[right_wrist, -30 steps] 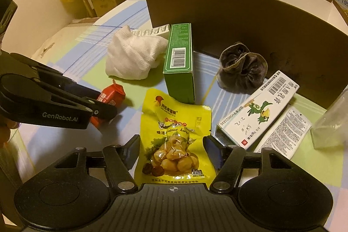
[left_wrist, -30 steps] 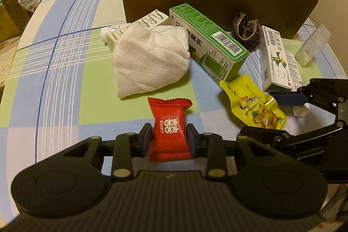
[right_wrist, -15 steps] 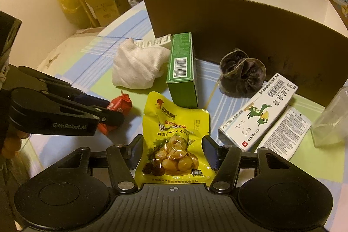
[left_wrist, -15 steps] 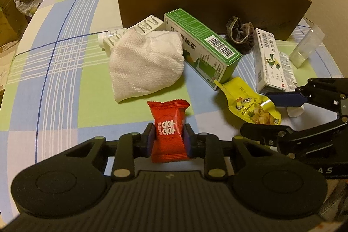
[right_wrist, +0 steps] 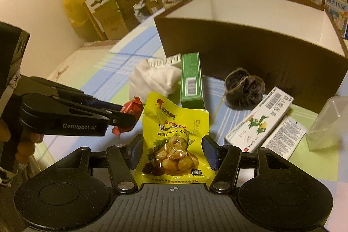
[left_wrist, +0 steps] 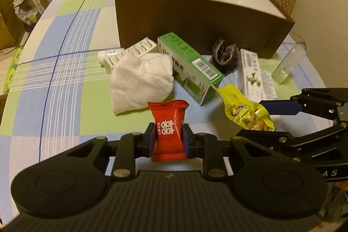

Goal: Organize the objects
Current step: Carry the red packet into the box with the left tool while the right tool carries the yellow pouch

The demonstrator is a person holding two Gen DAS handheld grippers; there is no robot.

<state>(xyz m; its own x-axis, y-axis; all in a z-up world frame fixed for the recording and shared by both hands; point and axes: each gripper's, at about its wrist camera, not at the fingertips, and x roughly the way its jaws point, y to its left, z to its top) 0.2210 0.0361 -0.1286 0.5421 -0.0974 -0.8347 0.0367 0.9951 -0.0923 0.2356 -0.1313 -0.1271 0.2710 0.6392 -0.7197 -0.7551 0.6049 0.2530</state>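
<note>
- Where the checked bench [left_wrist: 65,84] spreads widest ahead of both tools, stands a big brown carton [left_wrist: 202,25], open-topped, white inside, well beyond the fingertips.
- Just short of that carton, ahead of the left tool [left_wrist: 169,140]: a white cloth bundle [left_wrist: 141,84], touching a green box [left_wrist: 189,66] to its right.
- Further right, ahead of the right tool [right_wrist: 173,152]: a white box with a green bird [right_wrist: 258,119], a dark crumpled pouch [right_wrist: 243,88] beyond it, a clear plastic container [right_wrist: 326,123] at the far right.
- Clamped on the yellow chestnut packet [right_wrist: 176,140]: right tool, one pad at each side edge, packet raised off the bench.
- Clamped on the small red candy packet [left_wrist: 169,129]: left tool, pads pressed against both sides, wrapper upright and clear of the bench.
</note>
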